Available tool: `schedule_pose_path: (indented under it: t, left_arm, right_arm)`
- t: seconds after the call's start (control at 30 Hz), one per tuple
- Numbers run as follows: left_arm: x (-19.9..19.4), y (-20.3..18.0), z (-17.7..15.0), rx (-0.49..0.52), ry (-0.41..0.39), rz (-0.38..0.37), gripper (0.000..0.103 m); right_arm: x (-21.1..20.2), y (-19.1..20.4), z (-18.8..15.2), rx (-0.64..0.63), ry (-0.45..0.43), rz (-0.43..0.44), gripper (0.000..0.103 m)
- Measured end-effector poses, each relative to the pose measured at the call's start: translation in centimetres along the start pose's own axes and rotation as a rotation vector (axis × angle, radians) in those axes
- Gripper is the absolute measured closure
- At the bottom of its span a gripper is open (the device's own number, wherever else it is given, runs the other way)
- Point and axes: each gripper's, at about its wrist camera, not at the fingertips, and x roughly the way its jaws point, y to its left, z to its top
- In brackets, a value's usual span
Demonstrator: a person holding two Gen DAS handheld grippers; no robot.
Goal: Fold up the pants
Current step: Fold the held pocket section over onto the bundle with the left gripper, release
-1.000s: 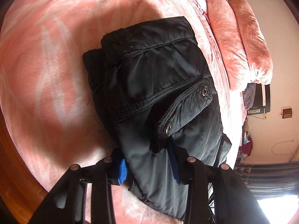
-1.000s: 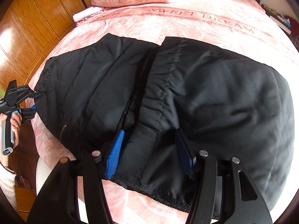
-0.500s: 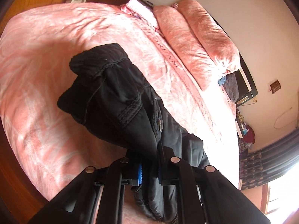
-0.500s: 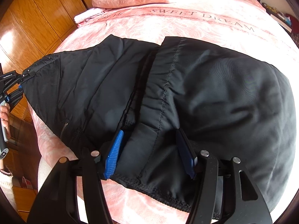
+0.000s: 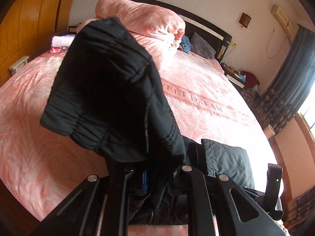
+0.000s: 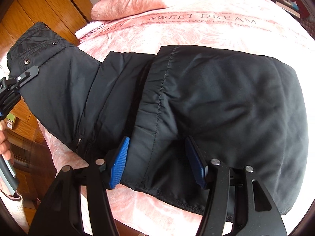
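Note:
Black padded pants (image 6: 216, 98) lie across the pink bed cover (image 6: 196, 29). My right gripper (image 6: 157, 163) stands open over the hemmed edge nearest me. The fabric lies flat between its blue pads (image 6: 120, 163), unpinched. My left gripper (image 6: 19, 78) is shut on the waist end with the snap pocket and holds that end up off the bed at the left. In the left wrist view the lifted pants (image 5: 110, 98) hang bunched over the left gripper (image 5: 155, 177) and hide its pads almost wholly. A hand (image 6: 5, 145) grips its handle.
Pink pillows (image 5: 147, 19) and a dark headboard (image 5: 206, 25) line the far end of the bed. A wooden wardrobe (image 6: 49, 4) stands beyond the left bedside. A cluttered nightstand (image 5: 236, 76) and dark curtains (image 5: 285, 78) are on the far side.
The left gripper closed on the waist end, then rolled and rose, lifting that end off the bed. The right gripper stayed almost where it was, jaws still apart over the hem.

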Motion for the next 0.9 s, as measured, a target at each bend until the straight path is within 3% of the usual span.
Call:
schedule_pose_path:
  t: [0.2,0.37,0.53,0.67,0.87,0.9]
  left_arm:
    - [1.9,-4.7,-2.1,0.230,0.093,0.017,0.085]
    - [3.2,-6.8,-3.4,0.331,0.178,-0.018,0.080]
    - [5.0,-7.8,-4.3,0.349,0.253,-0.043,0.078]
    - [6.9,-8.8,-5.5,0.380,0.317,-0.041,0.075]
    - [8.3,-10.7,-6.3,0.440,0.393,-0.051,0.059]
    - [8.1,-10.9,-6.1,0.430,0.398,-0.061,0.052]
  right_arm:
    - [-2.0,-1.5,0.2,0.045,-0.034,-0.004,0.040]
    - [-2.9,-2.3,-0.1,0.058,-0.040,0.037,0.035]
    - [-2.6,-3.1,-0.6,0.103,-0.007,0.119,0.035]
    - [-3.2,-3.8,-1.0,0.134,-0.020,0.087,0.036]
    - [-3.7,-5.5,-1.2,0.166,-0.021,0.055,0.037]
    - [-3.8,-5.5,-1.2,0.164,-0.021,0.050,0.037]
